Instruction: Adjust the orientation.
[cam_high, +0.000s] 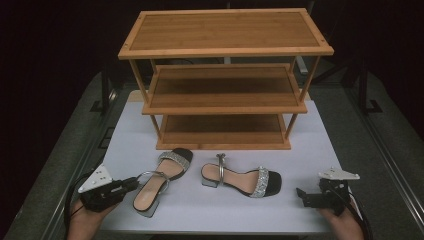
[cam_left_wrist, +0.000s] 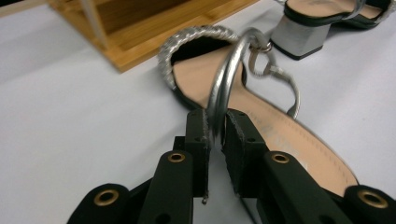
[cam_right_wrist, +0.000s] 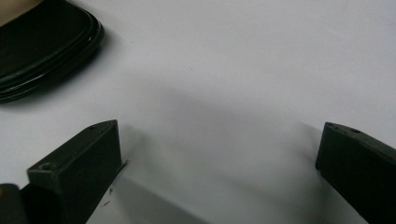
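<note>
A: Where is the left gripper (cam_high: 134, 183) now?

B: It is near the front left corner of the table (cam_high: 310, 135), held low in the person's left hand (cam_high: 87, 217). It points to the right, toward the left sandal (cam_high: 160, 177).

A: And its jaws?

B: They are almost together, closed on the silver ankle strap (cam_left_wrist: 223, 88) of that sandal. In the left gripper view the strap goes down between the two black pads (cam_left_wrist: 243, 149) and they press it from both sides.

A: Where does this sandal lie?

B: On the table, in the front left part, with its toe toward the rack (cam_high: 225, 80) and its heel toward the front edge. The heel block (cam_high: 150, 206) is on the table. The glitter band (cam_high: 175, 159) is at the toe end, close to the lowest shelf.

A: Is there a second sandal?

B: Yes, the right sandal (cam_high: 242, 179) lies near the middle of the table, turned sideways, heel to the left and toe to the right. It is just beside the first one, but they are apart.

A: What about the right gripper (cam_high: 301, 195)?

B: It is at the front right corner, in the right hand (cam_high: 345, 222), pointing left toward the toe of the right sandal. Its jaws stand wide apart with bare table between them. In the right gripper view the black toe (cam_right_wrist: 44, 42) is at the upper left, away from the jaws.
</note>
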